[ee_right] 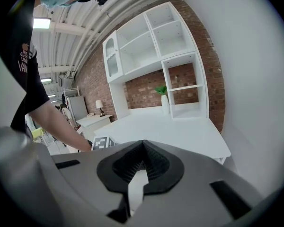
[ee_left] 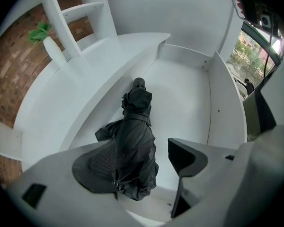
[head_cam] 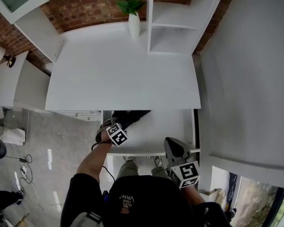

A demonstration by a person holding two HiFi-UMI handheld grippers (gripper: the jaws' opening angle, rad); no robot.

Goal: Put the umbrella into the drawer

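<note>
The black umbrella [ee_left: 135, 141] lies folded up on the floor of the open drawer [ee_left: 225, 108], over on the drawer's left part, with its round end close to the edge of the white desk [head_cam: 123, 74]. The left gripper [ee_left: 139, 161] hangs right above it with its jaws wide apart, so it has let go. The floppy cloth shows in the gap between the jaws and covers the edge of the left pad [ee_left: 87, 167]. It is hard to tell if cloth and pad touch there. The near end of the umbrella is cut off by the gripper's own grey body. In the head view only a small dark bit of the umbrella shows. It sits right at the desk's edge, so I cannot tell if some of it goes under, and the left gripper's marker cube [head_cam: 117, 134] hides the near part. The right gripper [ee_right: 142, 148] is by the drawer's front edge on the right, well apart from the umbrella. It is clenched tight with nothing in it, and its tips meet. Its view looks over the desk to a white vase [ee_right: 165, 104] with a green plant. A bare arm [ee_right: 52, 117] reaches across on the left, and its hand is hidden behind the gripper's body.
</note>
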